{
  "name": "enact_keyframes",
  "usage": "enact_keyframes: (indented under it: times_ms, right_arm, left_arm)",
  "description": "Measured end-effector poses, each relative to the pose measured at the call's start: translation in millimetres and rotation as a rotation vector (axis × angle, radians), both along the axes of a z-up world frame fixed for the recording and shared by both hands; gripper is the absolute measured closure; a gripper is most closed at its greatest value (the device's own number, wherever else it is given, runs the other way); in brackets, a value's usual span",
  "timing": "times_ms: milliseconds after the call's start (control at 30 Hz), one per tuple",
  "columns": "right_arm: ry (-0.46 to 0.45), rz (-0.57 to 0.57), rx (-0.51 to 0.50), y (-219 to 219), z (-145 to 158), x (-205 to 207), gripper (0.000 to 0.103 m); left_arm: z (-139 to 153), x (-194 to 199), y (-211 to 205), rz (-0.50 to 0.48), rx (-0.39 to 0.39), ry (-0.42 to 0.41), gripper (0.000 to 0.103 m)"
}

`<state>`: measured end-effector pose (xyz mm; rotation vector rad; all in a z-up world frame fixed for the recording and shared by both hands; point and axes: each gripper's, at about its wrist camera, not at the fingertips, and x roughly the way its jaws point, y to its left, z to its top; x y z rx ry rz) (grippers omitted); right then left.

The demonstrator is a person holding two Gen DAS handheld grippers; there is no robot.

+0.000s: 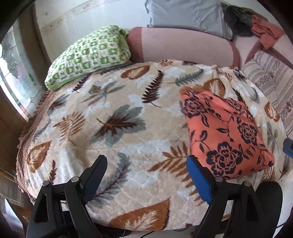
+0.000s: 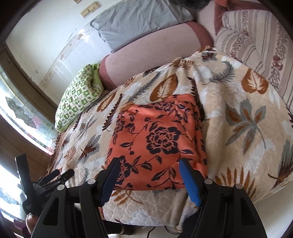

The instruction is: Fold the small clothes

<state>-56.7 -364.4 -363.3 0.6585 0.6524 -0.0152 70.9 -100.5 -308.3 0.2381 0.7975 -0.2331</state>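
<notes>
An orange garment with a dark flower print point(image 1: 227, 133) point(image 2: 157, 141) lies folded into a rough rectangle on a leaf-patterned blanket point(image 1: 117, 117) point(image 2: 241, 117). My left gripper point(image 1: 146, 161) hangs open over bare blanket, just left of the garment's near corner, nothing between its fingers. My right gripper point(image 2: 149, 163) is open above the garment's near edge; the cloth shows between the fingers, but the pads do not press on it. In the right wrist view the left gripper point(image 2: 60, 174) shows at the lower left, off the blanket's edge.
A green-and-white checked pillow point(image 1: 87, 55) point(image 2: 78, 97) lies at the blanket's far left. Behind it sit a pink bolster point(image 1: 183, 47) point(image 2: 152, 47) and a grey pillow point(image 1: 186, 14) point(image 2: 135, 22). A striped quilt point(image 1: 271, 76) point(image 2: 260, 44) lies at the right. A window is on the left.
</notes>
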Motion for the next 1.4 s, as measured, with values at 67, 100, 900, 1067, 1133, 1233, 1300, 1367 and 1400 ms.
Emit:
enact_keyframes:
  times_ms: [67,100,900,1067,1133,1233,1300,1367,1400]
  right_arm:
    - [-0.002,0.014,-0.007,6,3,2,0.034]
    - [-0.002,0.019,-0.01,9,4,3,0.034]
    - [-0.019,0.157,-0.087,72,27,14,0.034]
    - [-0.017,0.162,-0.088,74,27,15,0.034]
    - [-0.015,0.163,-0.087,74,27,15,0.034]
    - [-0.016,0.163,-0.088,75,27,15,0.034]
    - [-0.017,0.164,-0.086,75,27,15,0.034]
    - [-0.019,0.166,-0.09,76,28,14,0.034]
    - [-0.02,0.167,-0.092,76,29,14,0.034]
  left_arm:
    - [5,1,7,0.017,-0.006,-0.016,0.015]
    - [7,1,11,0.023,-0.011,-0.023,0.015]
    - [21,1,56,0.105,-0.074,-0.07,0.015]
    - [20,2,61,0.118,-0.076,-0.069,0.015]
    - [20,3,63,0.121,-0.078,-0.069,0.015]
    - [21,3,65,0.125,-0.08,-0.071,0.015]
    - [21,3,67,0.128,-0.081,-0.074,0.015]
    - [22,3,67,0.13,-0.083,-0.076,0.015]
    - [22,3,68,0.131,-0.084,-0.077,0.015]
